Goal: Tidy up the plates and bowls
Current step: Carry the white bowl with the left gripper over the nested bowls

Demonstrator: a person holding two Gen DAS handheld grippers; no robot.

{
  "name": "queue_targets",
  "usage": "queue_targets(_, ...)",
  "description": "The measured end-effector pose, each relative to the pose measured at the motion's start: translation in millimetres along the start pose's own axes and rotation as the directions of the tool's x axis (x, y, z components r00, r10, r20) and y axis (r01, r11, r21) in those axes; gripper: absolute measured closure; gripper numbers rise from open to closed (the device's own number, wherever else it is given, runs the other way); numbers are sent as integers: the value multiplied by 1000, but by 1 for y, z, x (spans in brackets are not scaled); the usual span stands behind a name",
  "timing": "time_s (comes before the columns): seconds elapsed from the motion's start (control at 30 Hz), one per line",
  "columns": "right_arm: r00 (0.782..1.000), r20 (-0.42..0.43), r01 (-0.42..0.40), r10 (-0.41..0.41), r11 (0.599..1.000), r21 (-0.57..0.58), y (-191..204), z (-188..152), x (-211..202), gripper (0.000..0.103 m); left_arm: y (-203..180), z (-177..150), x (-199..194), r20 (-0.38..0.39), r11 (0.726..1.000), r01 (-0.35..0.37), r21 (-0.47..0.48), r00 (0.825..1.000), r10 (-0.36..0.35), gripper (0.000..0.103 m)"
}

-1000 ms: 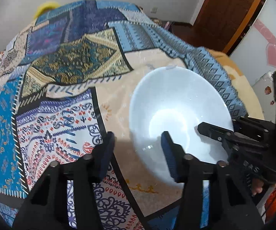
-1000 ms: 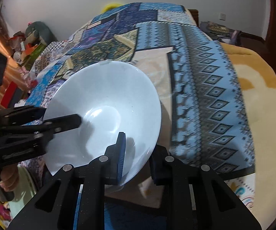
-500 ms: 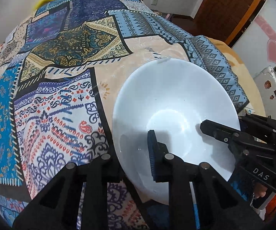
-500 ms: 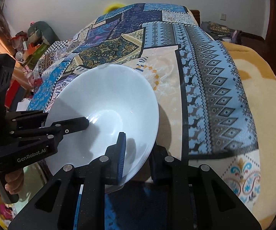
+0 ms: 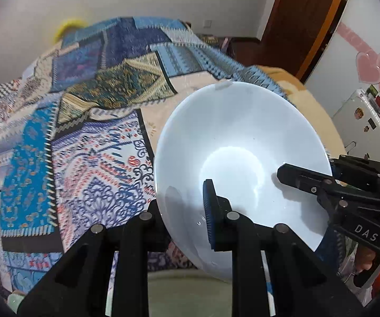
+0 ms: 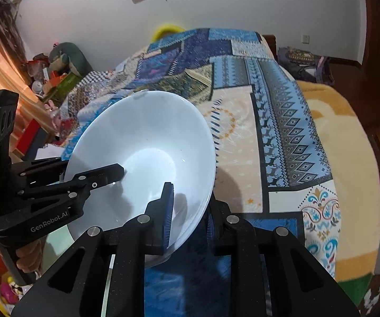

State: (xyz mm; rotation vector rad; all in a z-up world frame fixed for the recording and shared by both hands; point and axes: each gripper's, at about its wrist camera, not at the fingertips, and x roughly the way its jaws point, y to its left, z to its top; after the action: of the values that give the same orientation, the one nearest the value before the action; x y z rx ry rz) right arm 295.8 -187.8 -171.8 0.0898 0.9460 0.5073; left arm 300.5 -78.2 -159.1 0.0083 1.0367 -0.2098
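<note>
- Plainly, both tools pinch one white bowl [image 5: 232, 142]: the left gripper [image 5: 182, 211] has its blue-padded right finger [image 5: 209, 211] inside the bowl and its other finger outside the wall, so the near rim is clamped between them.
- The right gripper [image 6: 190, 211] does the same on the opposite side, its left blue pad [image 6: 167, 216] lying against the inner wall and the right finger under the outer wall; its jaws are closed tight on the rim.
- Count: two grippers, one bowl; a pale green rounded edge [image 5: 190, 277] shows below the bowl in the left wrist view, possibly another dish, though it is too cut off to say.
- Each gripper shows in the other's camera, reaching over the rim into the bowl from the side: the right one [image 5: 322, 185] at the right of the left wrist view, the left one [image 6: 89, 179] at the left of the right wrist view.
- Against the frames from half a second ago, the bowl has been lifted and tipped nearer the cameras, and more wall and door [image 5: 303, 21] now appear above the bed.
- Now the bowl hangs tilted above the near edge of the patchwork blanket [image 5: 89, 142], its opening facing up and toward the cameras.
- A yellow blanket [image 6: 348, 142] lies beyond on the right side.
</note>
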Motion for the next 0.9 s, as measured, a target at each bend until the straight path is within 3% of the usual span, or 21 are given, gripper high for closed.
queue_targets(0.47, 996, 76, -35, 39, 998, -59, 56, -14, -37, 83, 15, -41, -83, 111, 999, -13, -36, 994, 17, 83)
queue_targets(0.9, 988, 88, -112, 127, 982, -155, 132, -25, -38, 83, 67, -97, -151, 176, 990, -54, -132, 981, 77, 83)
